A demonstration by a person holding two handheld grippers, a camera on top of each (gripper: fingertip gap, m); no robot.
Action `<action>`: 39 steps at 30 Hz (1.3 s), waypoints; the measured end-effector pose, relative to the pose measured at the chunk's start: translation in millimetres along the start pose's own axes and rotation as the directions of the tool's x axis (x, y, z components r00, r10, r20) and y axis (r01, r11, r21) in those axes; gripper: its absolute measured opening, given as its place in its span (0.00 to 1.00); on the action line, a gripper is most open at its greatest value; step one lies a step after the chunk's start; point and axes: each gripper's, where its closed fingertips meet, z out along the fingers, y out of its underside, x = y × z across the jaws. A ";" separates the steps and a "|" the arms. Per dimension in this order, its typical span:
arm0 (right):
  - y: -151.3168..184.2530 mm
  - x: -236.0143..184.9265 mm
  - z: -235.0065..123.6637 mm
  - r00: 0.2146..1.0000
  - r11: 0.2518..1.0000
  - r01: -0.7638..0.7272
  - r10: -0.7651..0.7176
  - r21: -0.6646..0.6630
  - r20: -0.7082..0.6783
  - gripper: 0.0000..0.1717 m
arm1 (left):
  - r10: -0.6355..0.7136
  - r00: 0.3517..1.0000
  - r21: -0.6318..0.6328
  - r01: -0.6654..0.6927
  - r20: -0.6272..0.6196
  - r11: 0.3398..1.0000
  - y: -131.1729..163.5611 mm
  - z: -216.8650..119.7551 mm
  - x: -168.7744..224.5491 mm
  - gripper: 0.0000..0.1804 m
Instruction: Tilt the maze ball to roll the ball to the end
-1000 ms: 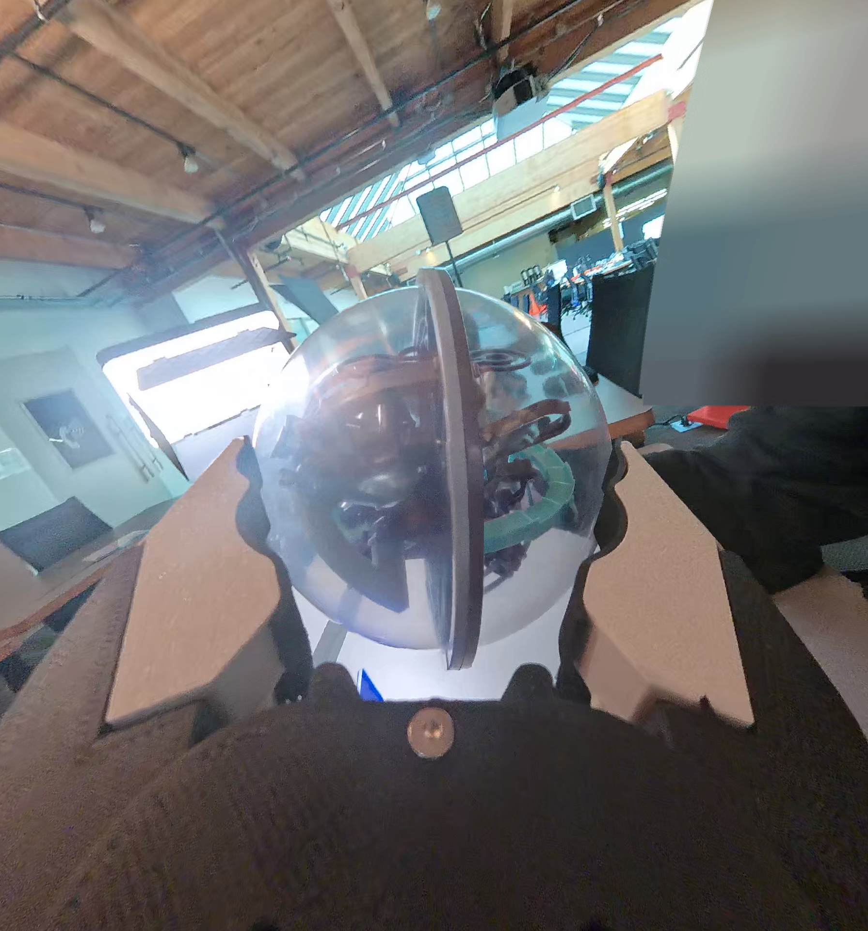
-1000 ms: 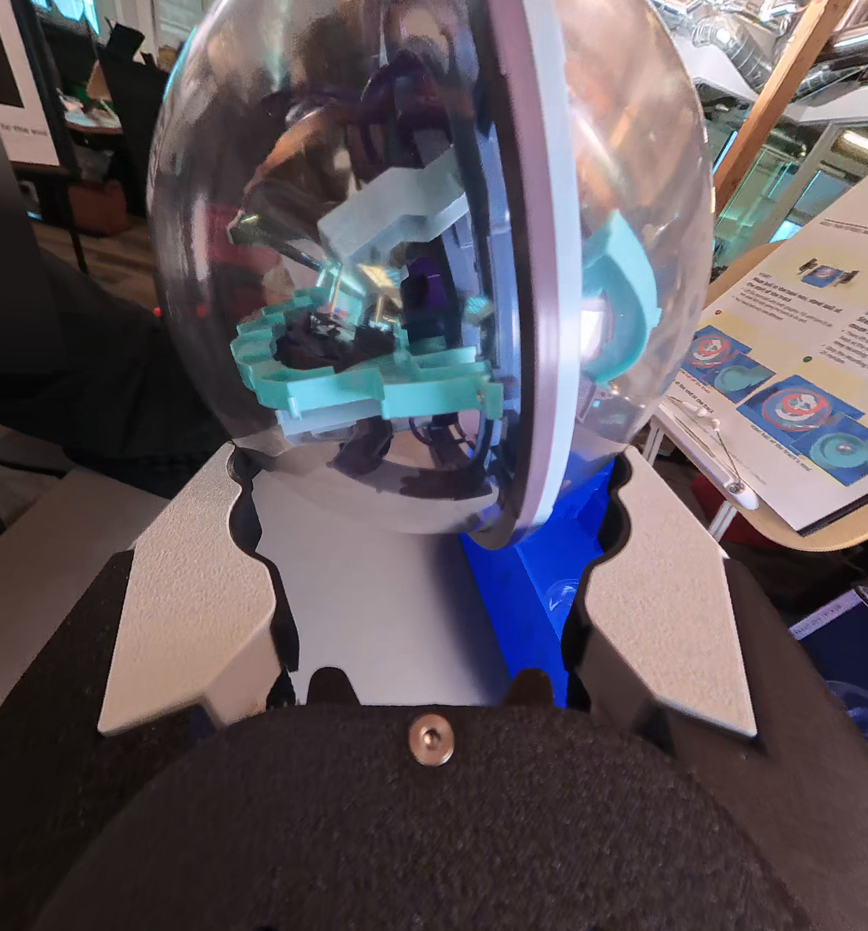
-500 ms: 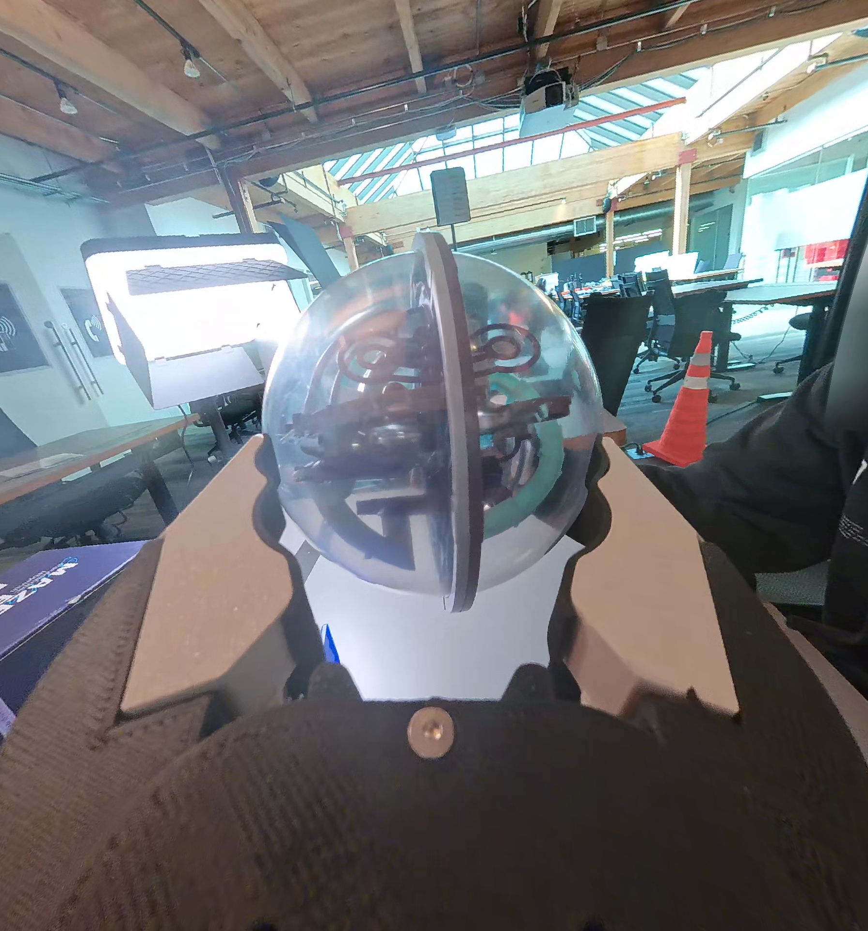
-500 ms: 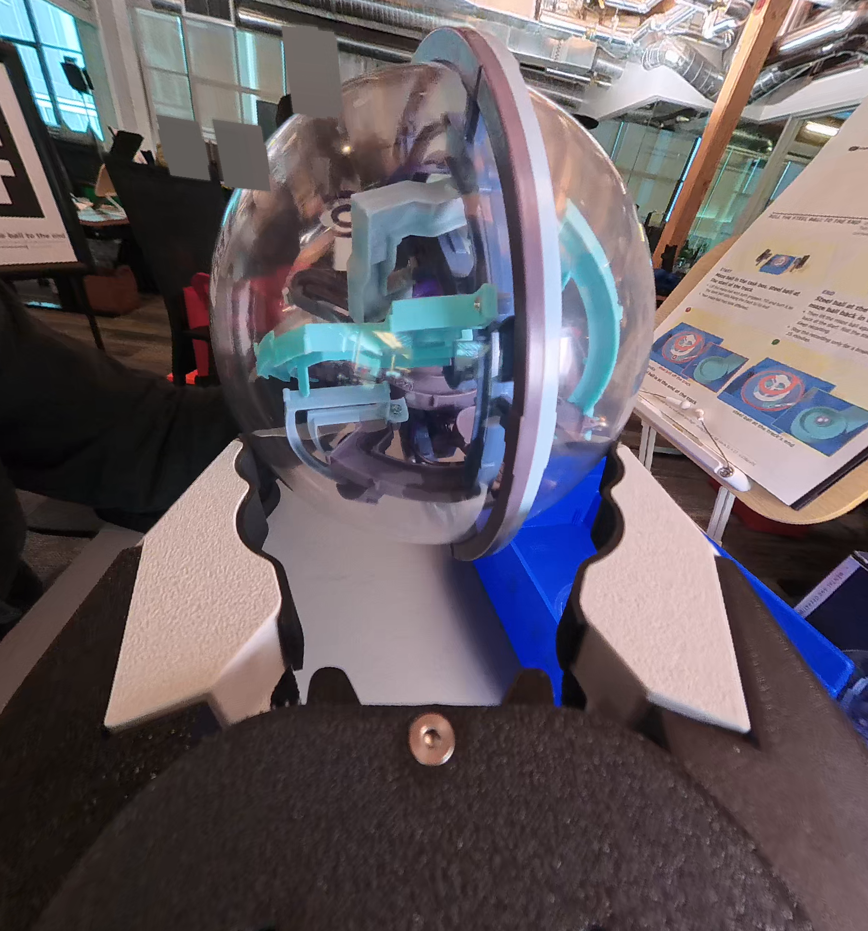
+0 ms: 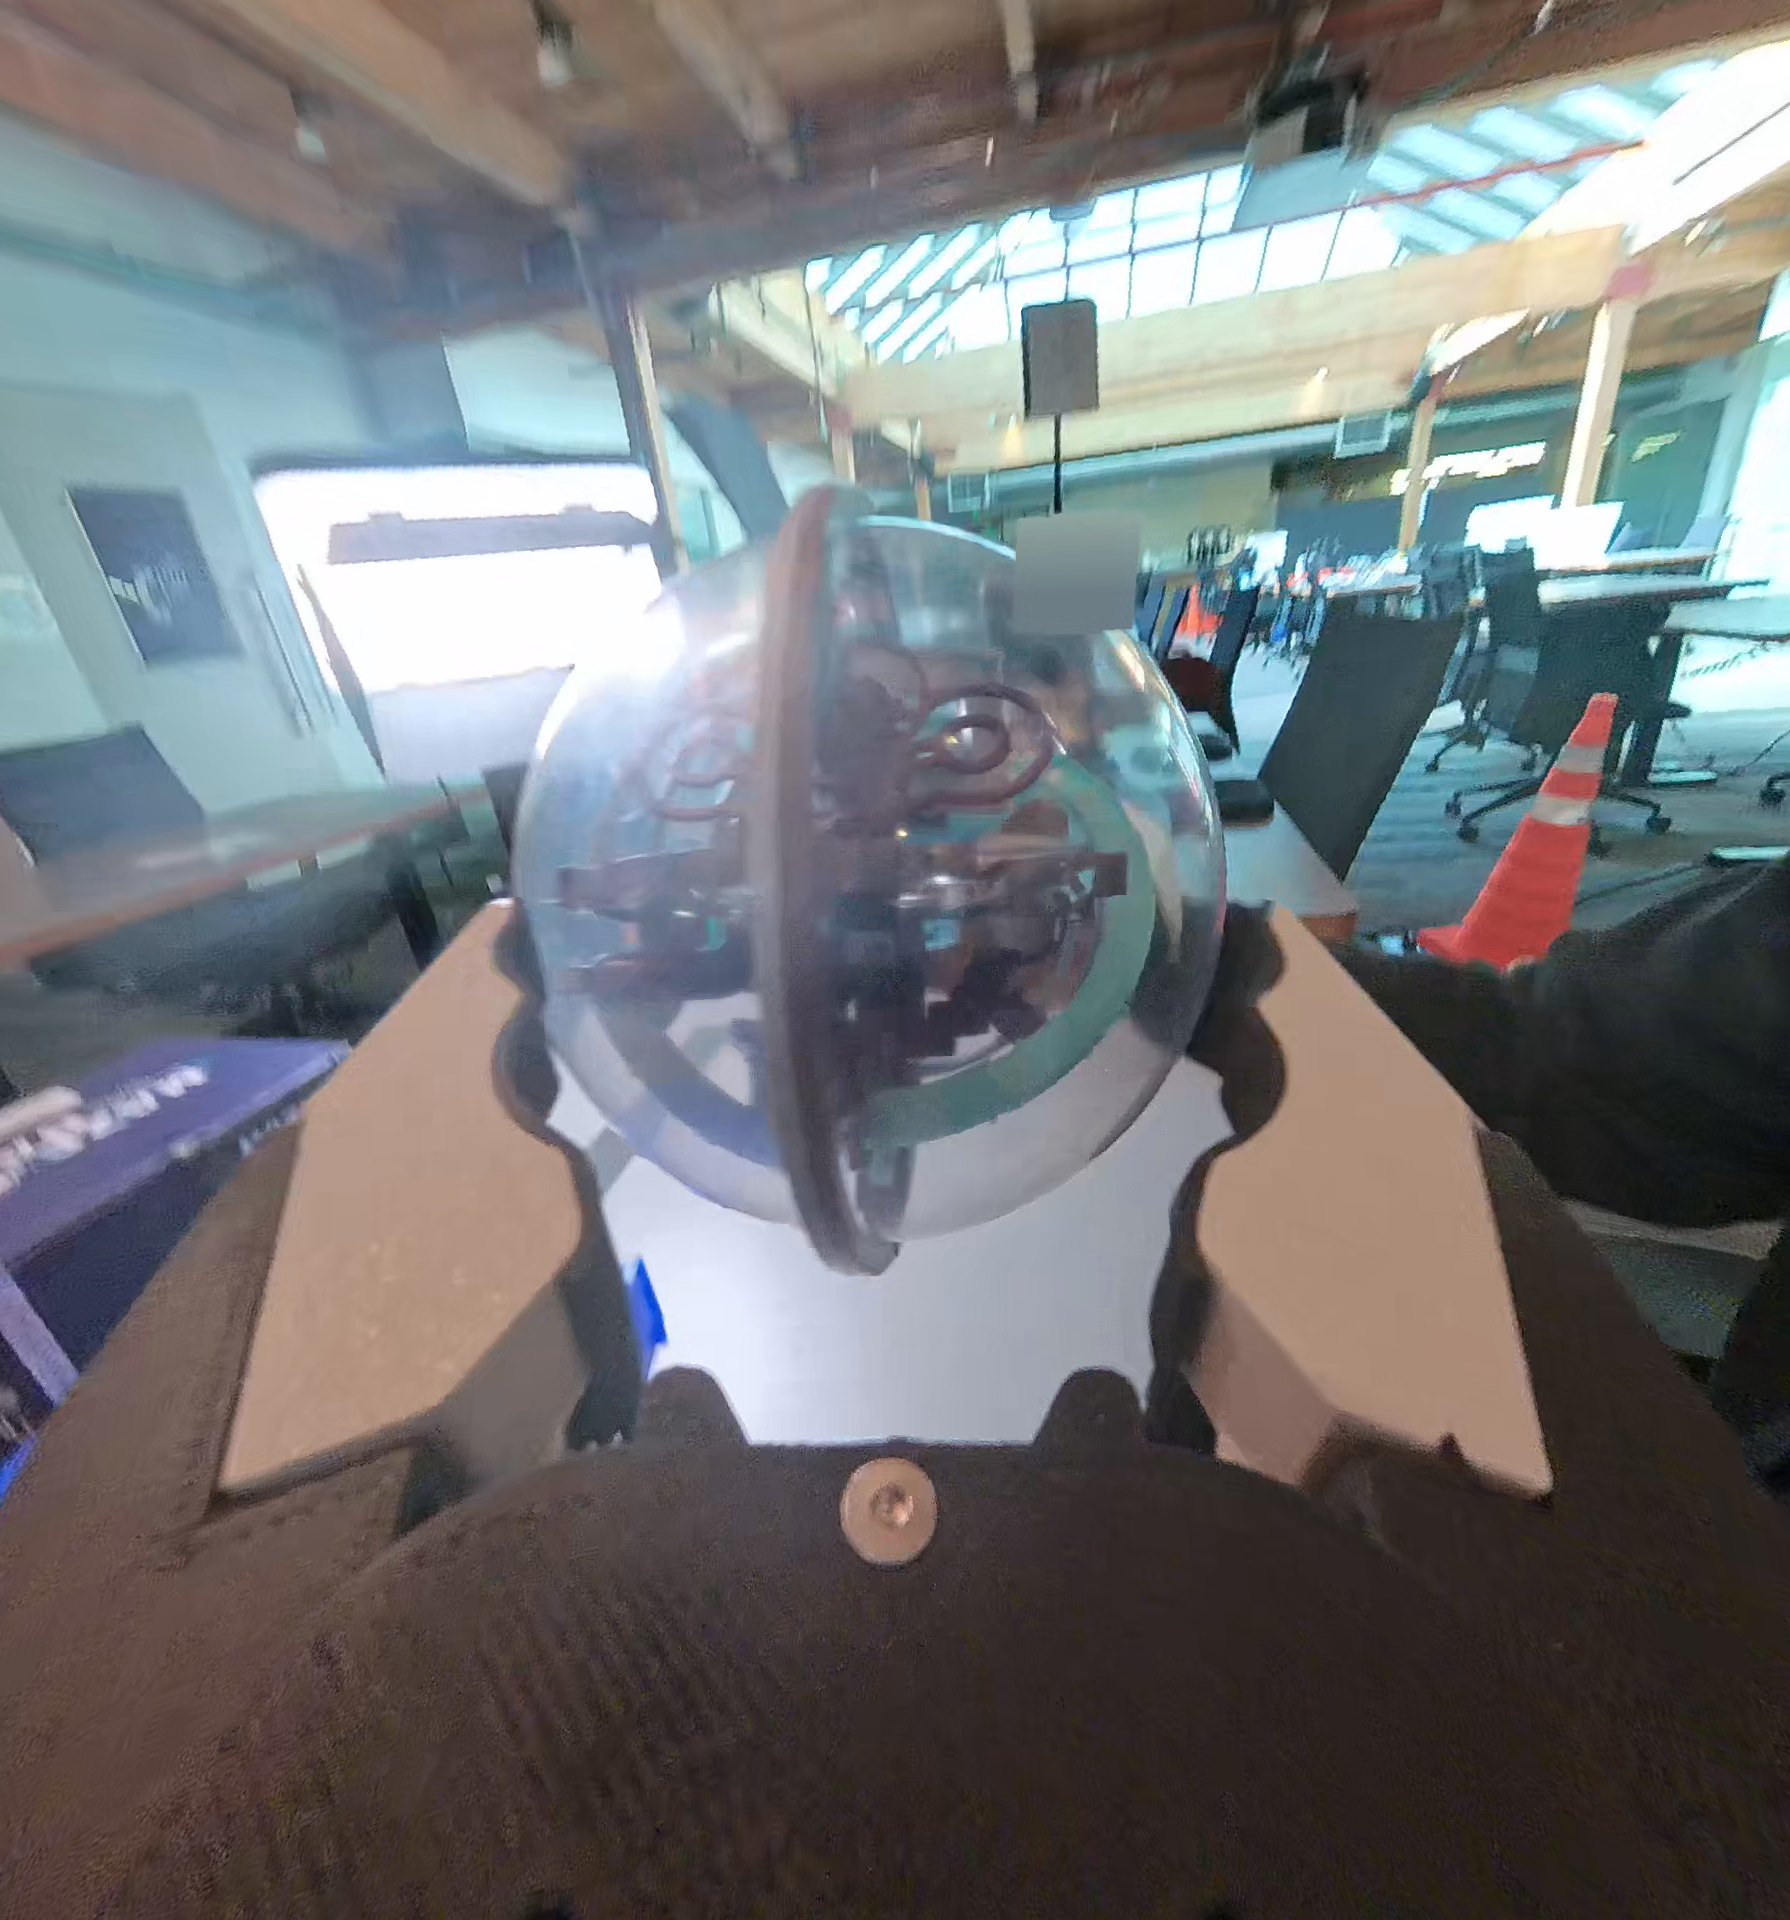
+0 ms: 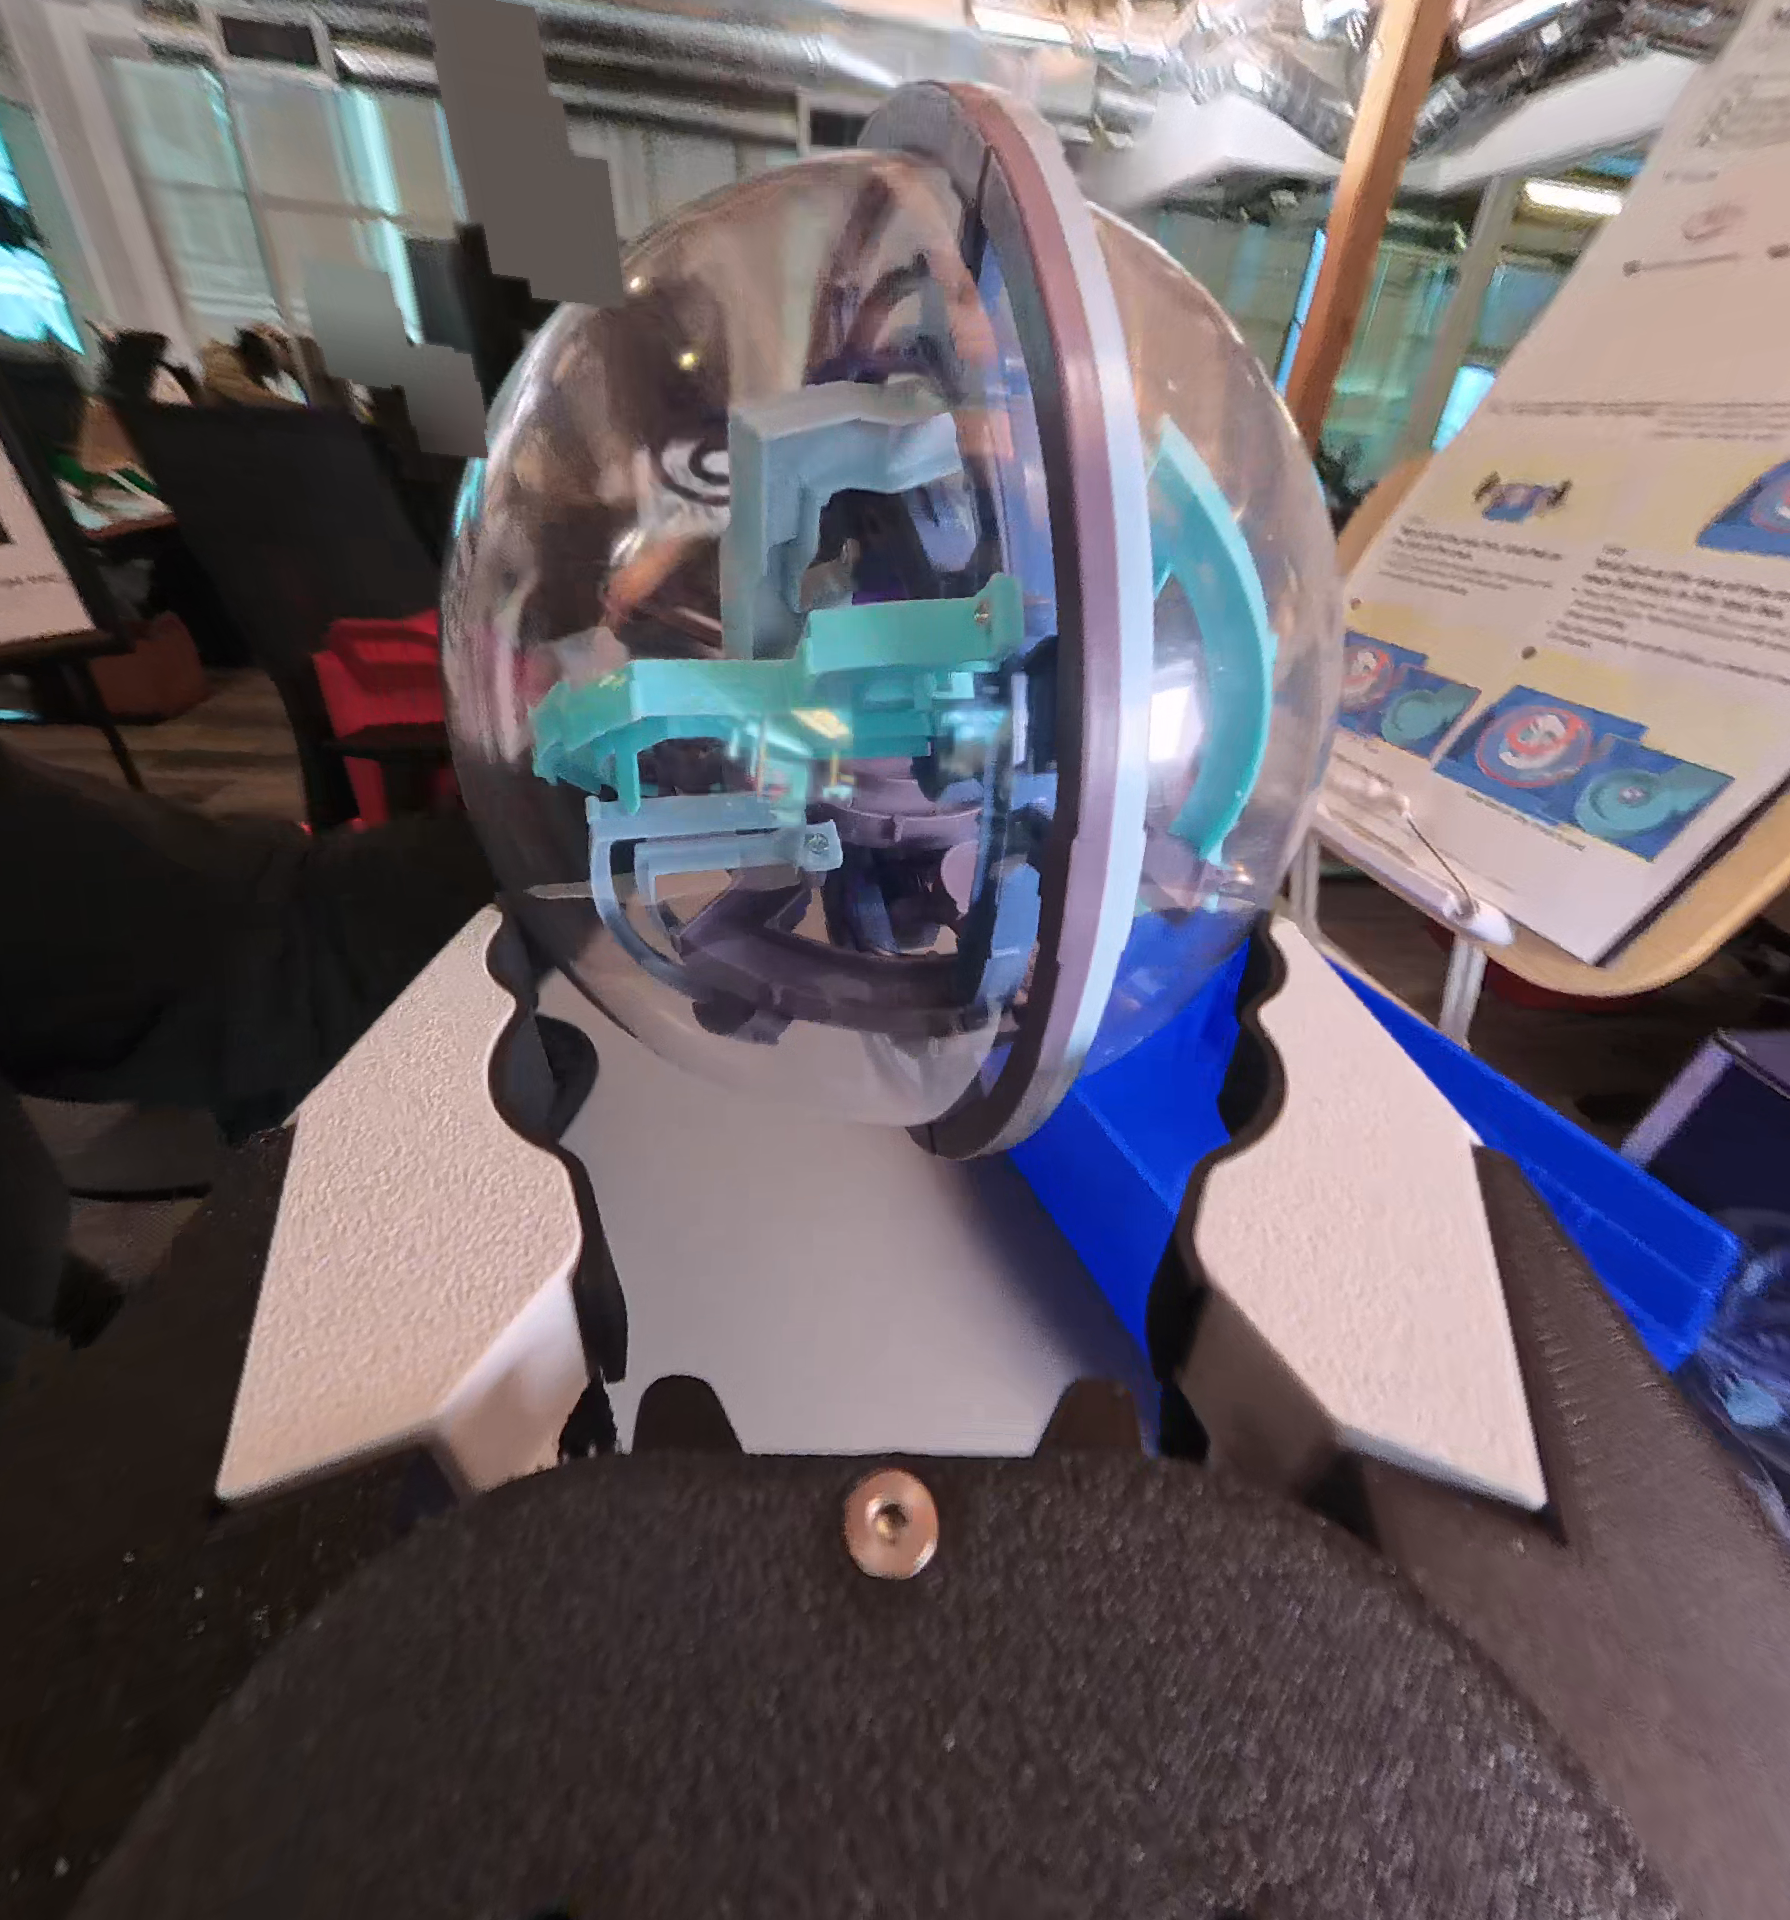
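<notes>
Maze ball (image 6: 891, 644), a clear sphere with teal, grey and dark tracks inside and a flat rim around its middle, is held up in the air between two pairs of tongs, well above the blue tray (image 6: 1390, 1122) and the white surface beneath it. It is clamped from both sides by the left gripper (image 5: 865, 997), whose black pads (image 5: 522, 997) are pressed against the shell, and likewise by the right gripper (image 6: 886, 997), its pads (image 6: 517, 987) set against the lower curve of the sphere. The rim is seen nearly upright, leaning slightly. The small rolling ball cannot be made out among the tracks. For this step, slow and small tilts are probably best, with both grips moved together so that the sphere is not twisted out of the pads; a jerk could throw the ball off its track. A dark sleeve (image 5: 1618, 1039) is seen beside the sphere, an orange cone (image 5: 1535, 852) behind it, and an instruction board (image 6: 1618, 582) stands to the right.
</notes>
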 end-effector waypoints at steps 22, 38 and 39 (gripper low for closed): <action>188.2 -65.7 12.2 0.999 0.934 0.049 -0.041 -0.354 0.030 0.74 | -0.020 0.999 -0.345 0.009 -0.027 0.939 209.9 -44.9 57.3 0.84; 175.0 -63.3 -23.8 0.998 0.962 -0.003 0.022 -0.274 0.066 0.17 | -0.093 0.995 -0.360 0.079 -0.022 0.930 193.9 -87.0 50.5 0.74; 177.6 -64.2 -19.8 0.997 0.959 -0.003 0.023 -0.284 0.067 0.17 | -0.107 0.994 -0.342 0.095 -0.014 0.935 191.6 -87.6 48.7 0.74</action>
